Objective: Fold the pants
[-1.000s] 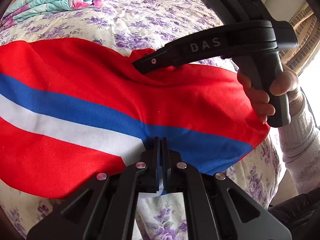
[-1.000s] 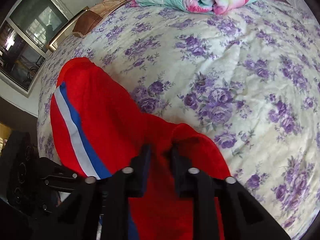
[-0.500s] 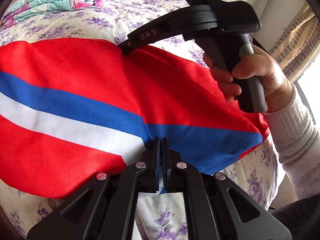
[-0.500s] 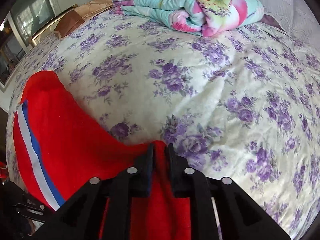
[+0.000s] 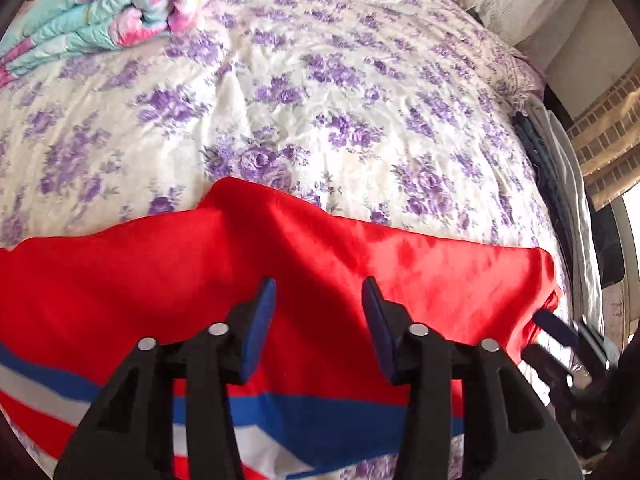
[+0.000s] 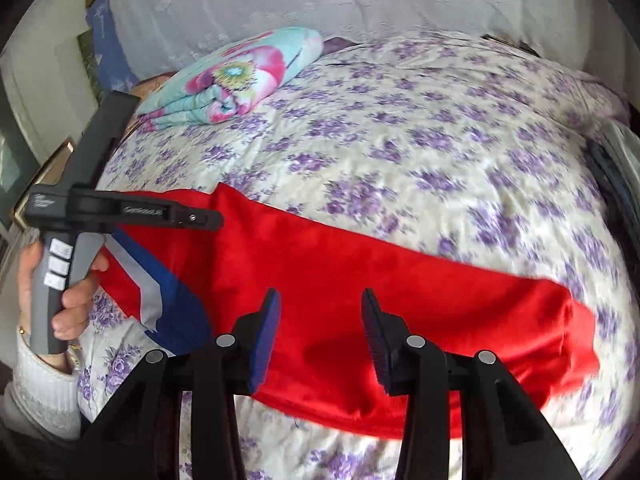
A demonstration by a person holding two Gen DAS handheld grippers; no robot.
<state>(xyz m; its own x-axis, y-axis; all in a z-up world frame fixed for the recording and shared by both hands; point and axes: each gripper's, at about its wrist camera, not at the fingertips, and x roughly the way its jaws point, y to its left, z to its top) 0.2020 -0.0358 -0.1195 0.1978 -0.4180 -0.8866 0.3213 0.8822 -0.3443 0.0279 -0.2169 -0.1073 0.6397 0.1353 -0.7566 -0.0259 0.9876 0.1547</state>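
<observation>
Both the left tool [image 5: 318,320] and right tool [image 6: 320,332] are held open above the red pants [image 6: 360,280] on the bed [image 6: 400,140]; a fold appears laid, and a fresh edge must be gripped next.

Bright daylight, soft shadows. Heavy fisheye bending and dark corners in both views. Motion blur toward 3 o'clock on the bedspread [image 6: 520,220].

1. The left wrist view looks forward over the spread-fingered left gripper [image 5: 318,304], close above the red trousers with blue and white stripes [image 5: 328,264].
2. The right wrist view faces the headboard end from just above the same trousers [image 6: 360,280].
3. Both views share the purple-flowered bedspread [image 5: 320,100] [image 6: 400,140].
</observation>
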